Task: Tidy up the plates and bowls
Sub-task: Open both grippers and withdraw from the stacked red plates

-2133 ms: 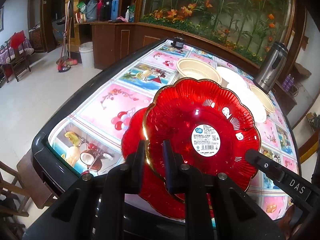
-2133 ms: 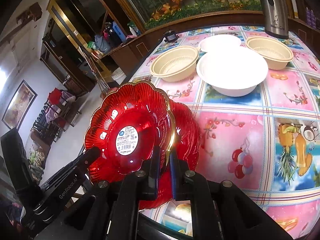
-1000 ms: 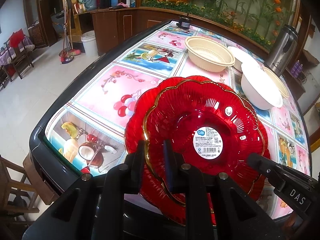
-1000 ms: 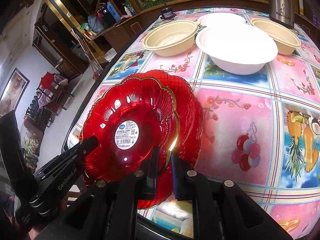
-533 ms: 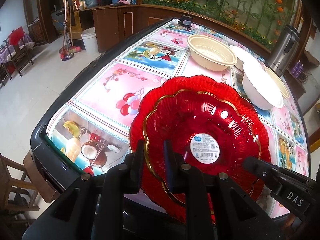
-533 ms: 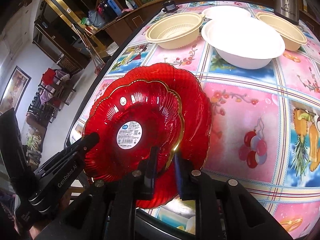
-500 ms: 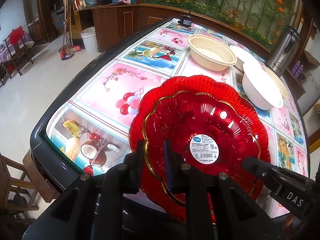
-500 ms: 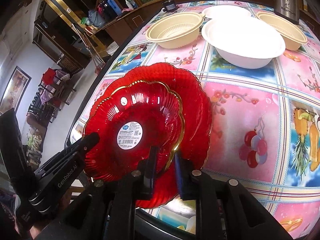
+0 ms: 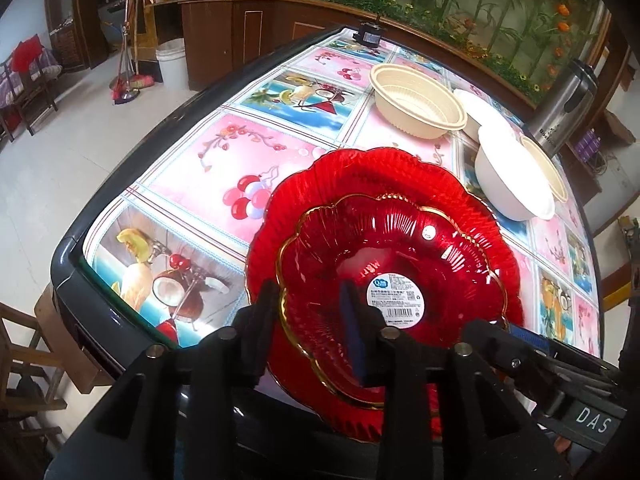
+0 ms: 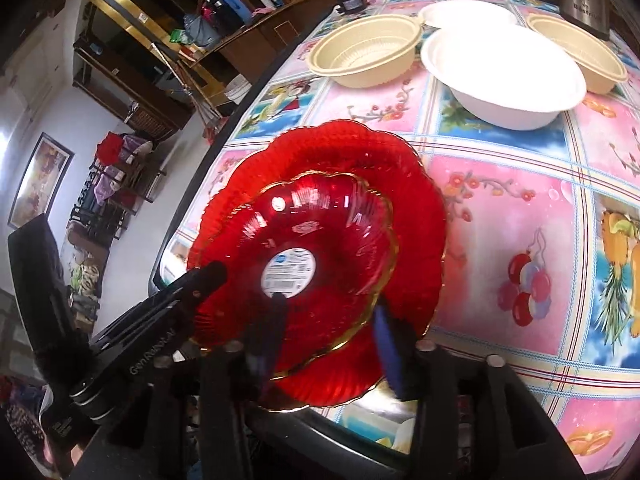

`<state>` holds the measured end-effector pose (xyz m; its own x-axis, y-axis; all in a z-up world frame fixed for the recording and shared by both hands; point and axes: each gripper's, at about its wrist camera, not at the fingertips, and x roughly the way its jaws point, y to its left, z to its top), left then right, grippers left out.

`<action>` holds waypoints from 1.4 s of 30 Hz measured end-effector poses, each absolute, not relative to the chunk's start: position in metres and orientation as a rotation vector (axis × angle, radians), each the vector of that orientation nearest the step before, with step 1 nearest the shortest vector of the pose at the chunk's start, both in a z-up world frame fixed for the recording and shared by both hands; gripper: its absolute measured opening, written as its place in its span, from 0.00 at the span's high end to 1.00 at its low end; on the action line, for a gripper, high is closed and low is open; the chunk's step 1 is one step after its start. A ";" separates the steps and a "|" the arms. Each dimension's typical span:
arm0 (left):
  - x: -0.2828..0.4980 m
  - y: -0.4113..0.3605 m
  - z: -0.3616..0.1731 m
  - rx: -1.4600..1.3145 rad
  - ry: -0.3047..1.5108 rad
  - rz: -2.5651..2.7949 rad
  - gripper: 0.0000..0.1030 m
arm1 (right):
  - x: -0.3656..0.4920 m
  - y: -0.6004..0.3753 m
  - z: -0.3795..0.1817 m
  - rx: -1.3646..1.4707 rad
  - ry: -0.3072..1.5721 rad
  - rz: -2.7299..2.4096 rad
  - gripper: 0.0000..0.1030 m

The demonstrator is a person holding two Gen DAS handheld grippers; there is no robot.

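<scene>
A small red glass plate (image 9: 400, 248) with a gold rim and a white sticker lies nested in a larger red plate (image 9: 360, 176) near the table's front corner. My left gripper (image 9: 310, 320) straddles the small plate's near rim; its jaws are opening and the pads stand clear of the glass. In the right wrist view the same small plate (image 10: 320, 220) rests in the large plate (image 10: 400, 184). My right gripper (image 10: 330, 336) straddles the rim on the other side, its jaws also opening and off the glass. The left gripper's tip (image 10: 200, 280) shows at the plate's left.
Farther back stand a cream ribbed bowl (image 9: 416, 100), a white bowl (image 9: 512, 172), a second cream bowl (image 9: 548, 172) and a flat white dish (image 9: 476, 108). A steel flask (image 9: 564, 108) stands at the far right. The table's dark edge (image 9: 120, 168) drops to the floor on the left.
The small red plate, held tilted over the large one, came down and settled into it. Both grippers' jaws then spread apart and let go of its rim.
</scene>
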<state>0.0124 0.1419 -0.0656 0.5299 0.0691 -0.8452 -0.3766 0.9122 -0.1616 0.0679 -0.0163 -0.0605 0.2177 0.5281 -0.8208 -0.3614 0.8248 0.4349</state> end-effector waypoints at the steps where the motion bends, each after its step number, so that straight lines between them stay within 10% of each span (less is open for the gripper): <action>1: 0.011 0.142 -0.064 -0.356 0.977 0.265 0.64 | 0.067 -0.016 -0.060 0.164 1.201 0.621 0.52; 9: 0.002 0.143 -0.045 -0.386 0.921 0.296 0.27 | 0.064 -0.026 -0.054 0.195 1.185 0.618 0.43; 42: 0.173 0.035 -0.027 -0.244 1.014 0.086 0.21 | 0.160 -0.188 -0.024 0.527 1.024 0.322 0.13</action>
<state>0.1727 0.0347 -0.0273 0.5279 -0.0413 -0.8483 -0.1839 0.9696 -0.1616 0.1604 -0.1876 -0.0242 0.4898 0.4895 -0.7214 -0.0110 0.8309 0.5564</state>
